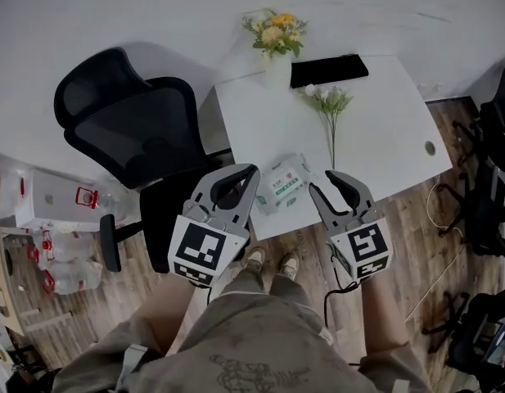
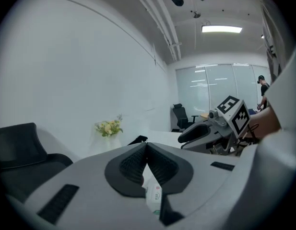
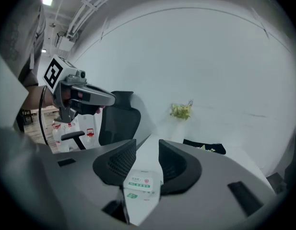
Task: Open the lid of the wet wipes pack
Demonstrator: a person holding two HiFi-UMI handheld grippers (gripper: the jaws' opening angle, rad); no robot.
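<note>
Head view is showing wet wipes pack lying on table at its near edge, soft, light, probably wanting a lid-edge pinch; left gripper jaws pressed together, right gripper jaws spread, both empty

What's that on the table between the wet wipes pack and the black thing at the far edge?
A sprig of white flowers lies on the table between the wet wipes pack and the black object, seen in the head view.
</note>
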